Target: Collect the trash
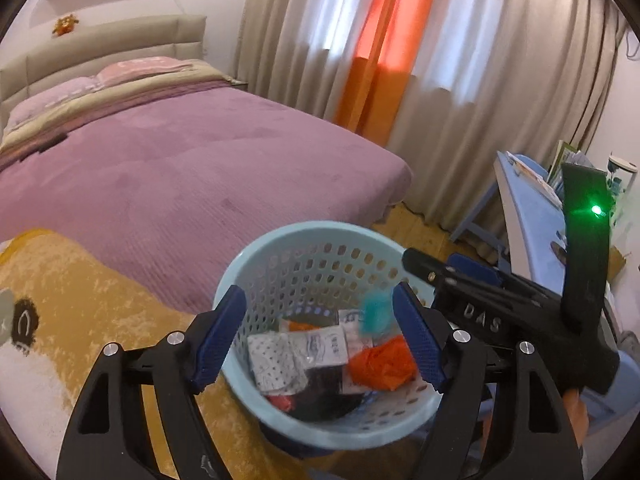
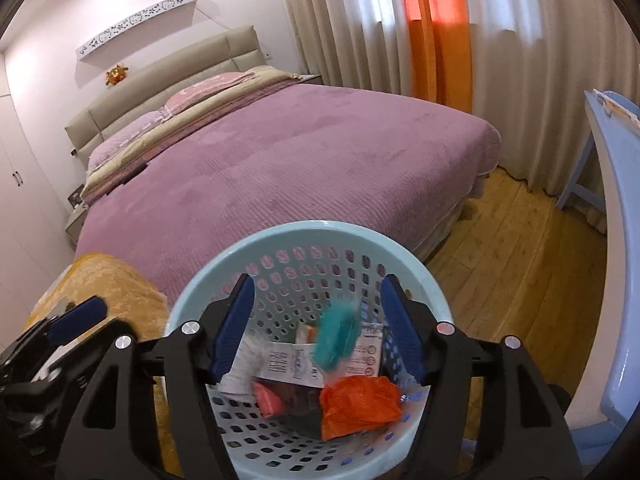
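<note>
A pale blue perforated basket [image 1: 304, 228] [image 2: 320, 226] stands just below both grippers. Inside lie a crumpled orange bag [image 1: 380, 364] [image 2: 360, 404], white printed wrappers [image 1: 320, 344] [image 2: 296, 364] and a pink scrap [image 2: 268, 398]. A blurred teal fluffy piece [image 1: 376, 312] [image 2: 334, 336] hangs over the trash, touching neither pad. My left gripper [image 1: 320, 320] is open above the basket with nothing in it. My right gripper [image 2: 316, 308] is open too, with the teal piece loose between its fingers. Each gripper shows in the other's view: the right one [image 1: 460, 276] and the left one [image 2: 76, 320].
A bed with a purple cover [image 2: 300, 152] fills the space behind the basket. A yellow blanket [image 1: 100, 300] lies at its near corner. A blue table [image 2: 616, 200] with papers stands at the right, over a wooden floor [image 2: 520, 248]. Beige curtains hang behind.
</note>
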`<state>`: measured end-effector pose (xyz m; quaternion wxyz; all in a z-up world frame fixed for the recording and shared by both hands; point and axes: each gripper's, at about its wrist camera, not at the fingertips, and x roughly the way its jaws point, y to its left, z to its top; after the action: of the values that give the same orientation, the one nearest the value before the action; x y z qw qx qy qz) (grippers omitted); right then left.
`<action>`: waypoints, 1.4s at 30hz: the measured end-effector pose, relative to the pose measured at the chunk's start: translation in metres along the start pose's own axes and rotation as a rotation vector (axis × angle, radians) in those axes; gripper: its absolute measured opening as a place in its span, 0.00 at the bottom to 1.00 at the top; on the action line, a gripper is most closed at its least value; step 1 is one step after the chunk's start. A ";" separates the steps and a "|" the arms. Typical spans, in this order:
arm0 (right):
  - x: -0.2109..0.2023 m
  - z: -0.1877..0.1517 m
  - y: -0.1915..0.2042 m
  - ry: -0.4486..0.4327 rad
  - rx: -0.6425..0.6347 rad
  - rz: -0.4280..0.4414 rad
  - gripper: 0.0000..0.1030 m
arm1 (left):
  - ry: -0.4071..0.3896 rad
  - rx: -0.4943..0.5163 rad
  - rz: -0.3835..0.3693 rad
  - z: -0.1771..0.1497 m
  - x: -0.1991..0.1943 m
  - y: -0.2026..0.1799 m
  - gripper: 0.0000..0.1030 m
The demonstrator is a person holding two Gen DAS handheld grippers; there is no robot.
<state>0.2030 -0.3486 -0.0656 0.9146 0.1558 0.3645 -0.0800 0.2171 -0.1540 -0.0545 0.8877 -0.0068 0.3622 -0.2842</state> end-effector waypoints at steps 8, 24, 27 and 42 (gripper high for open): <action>-0.049 -0.020 0.016 -0.059 -0.020 0.049 0.61 | -0.072 0.007 0.078 -0.036 -0.058 0.016 0.85; -0.127 -0.092 0.110 -0.213 -0.227 0.145 0.62 | -0.242 -0.082 0.437 -0.113 -0.168 0.070 0.92; -0.139 -0.107 0.121 -0.300 -0.260 0.134 0.62 | -0.341 -0.063 0.541 -0.123 -0.178 0.067 0.93; -0.139 -0.139 0.128 -0.414 -0.269 0.084 0.62 | -0.396 -0.090 0.557 -0.135 -0.186 0.074 0.93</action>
<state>0.0473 -0.1763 -0.0357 0.9848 0.0280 0.1699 -0.0228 0.0596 0.0287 -0.0512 0.9831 -0.0018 0.1830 -0.0080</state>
